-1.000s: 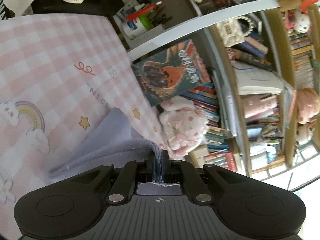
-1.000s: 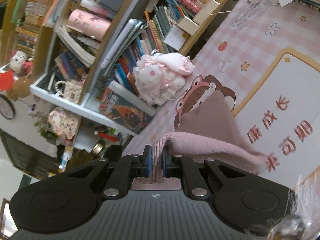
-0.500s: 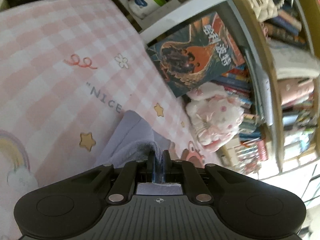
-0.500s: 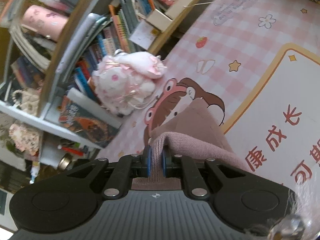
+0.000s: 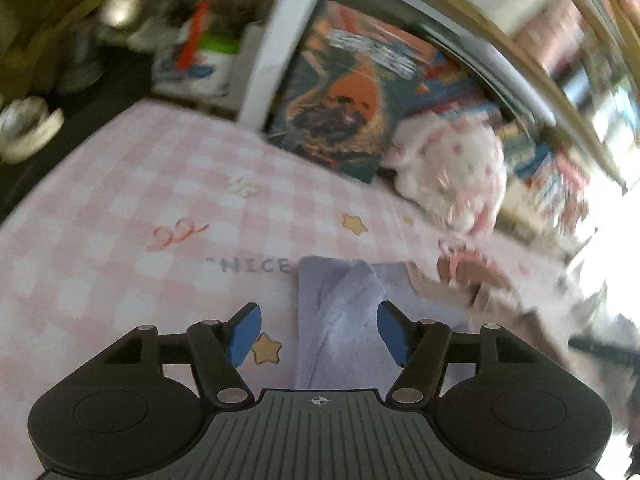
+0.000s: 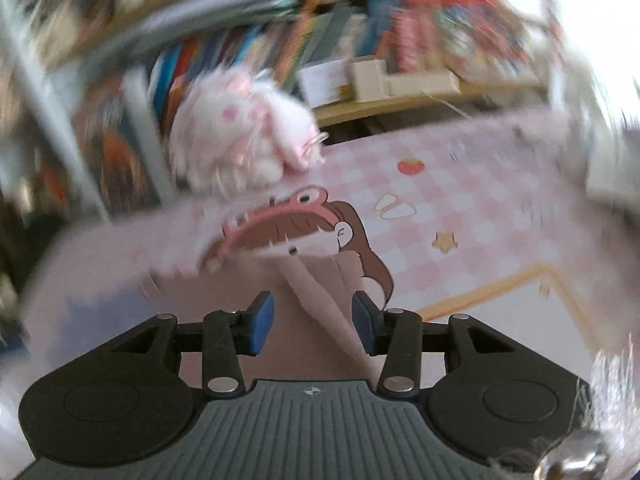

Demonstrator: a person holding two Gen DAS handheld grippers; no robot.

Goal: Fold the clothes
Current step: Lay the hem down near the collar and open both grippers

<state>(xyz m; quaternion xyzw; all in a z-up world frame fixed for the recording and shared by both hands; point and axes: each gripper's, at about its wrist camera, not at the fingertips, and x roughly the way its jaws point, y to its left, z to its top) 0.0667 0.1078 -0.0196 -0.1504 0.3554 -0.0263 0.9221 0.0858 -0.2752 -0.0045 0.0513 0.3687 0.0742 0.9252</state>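
Note:
A soft garment lies on the pink checked cloth (image 5: 120, 208); it looks lilac (image 5: 344, 320) in the left wrist view and dusty pink (image 6: 316, 300) in the right wrist view. My left gripper (image 5: 318, 334) is open just above its left end, blue pads apart, holding nothing. My right gripper (image 6: 313, 323) is open above the garment's right end, a raised fold between its pads. Both views are motion-blurred.
A white and pink plush toy (image 5: 452, 180) sits at the cloth's far edge, also in the right wrist view (image 6: 244, 148). Behind it stand a bookshelf full of books (image 6: 320, 48) and a propped orange-and-dark book (image 5: 348, 92). A cartoon print (image 6: 296, 228) marks the cloth.
Both grippers were shut on the garment's edge and held it up; now both have opened and the garment lies flat on the cloth. Both cameras have swung to face the shelf.

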